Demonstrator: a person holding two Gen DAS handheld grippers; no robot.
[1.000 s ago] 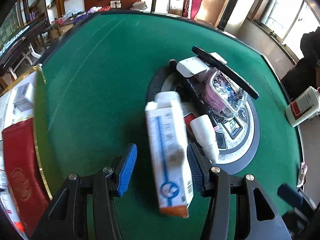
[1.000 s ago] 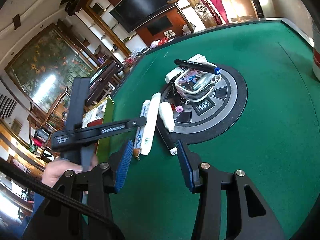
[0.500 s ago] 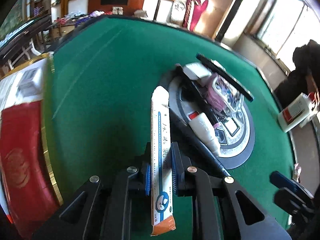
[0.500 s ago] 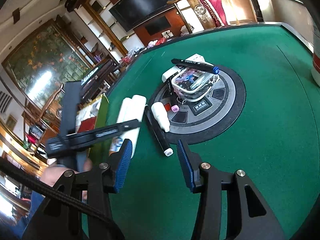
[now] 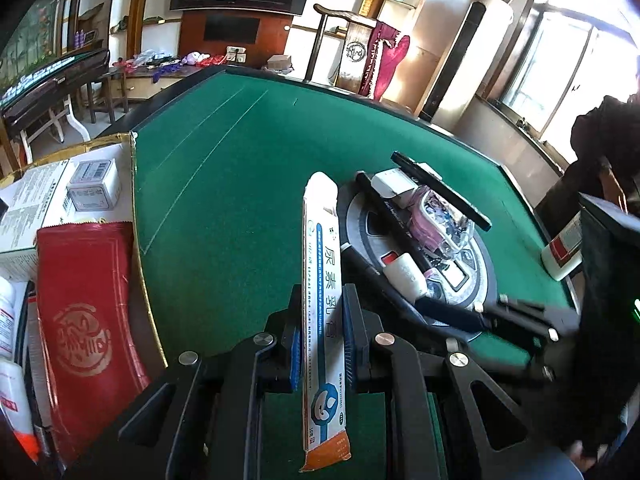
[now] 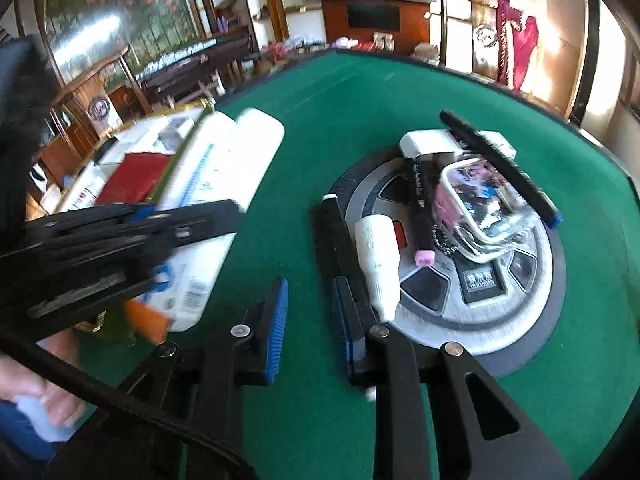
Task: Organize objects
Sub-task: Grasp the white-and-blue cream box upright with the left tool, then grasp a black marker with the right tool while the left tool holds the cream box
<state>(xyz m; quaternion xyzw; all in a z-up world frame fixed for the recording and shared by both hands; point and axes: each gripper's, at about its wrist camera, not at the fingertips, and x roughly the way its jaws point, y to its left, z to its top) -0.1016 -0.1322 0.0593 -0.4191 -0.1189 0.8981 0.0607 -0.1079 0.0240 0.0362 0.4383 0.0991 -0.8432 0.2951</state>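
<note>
The left gripper (image 5: 323, 340) is clamped on a long white ointment box (image 5: 325, 312) with blue print and an orange end, its blue pads pressing the box's two flat faces while the box is carried clear of the green felt table (image 5: 224, 184). The step in hand looks like carrying this box off to where it belongs, most likely toward the heap of cartons and the red packet (image 5: 84, 312) at the table's left edge, though the target cannot be told for certain. The right gripper (image 6: 310, 320) has just been narrowing its jaws; in its own view the pads stand apart with bare felt between them, and the black marker (image 6: 334, 240) lies just beside the right-hand pad, so nothing is held there. A white bottle (image 6: 378, 264) rests against the round centre console (image 6: 520, 340), where further pens and a clear case (image 6: 488, 204) are piled. The next move calls for setting the box down squarely among the cartons, while the right gripper must shift sideways to straddle the marker before it closes.
</note>
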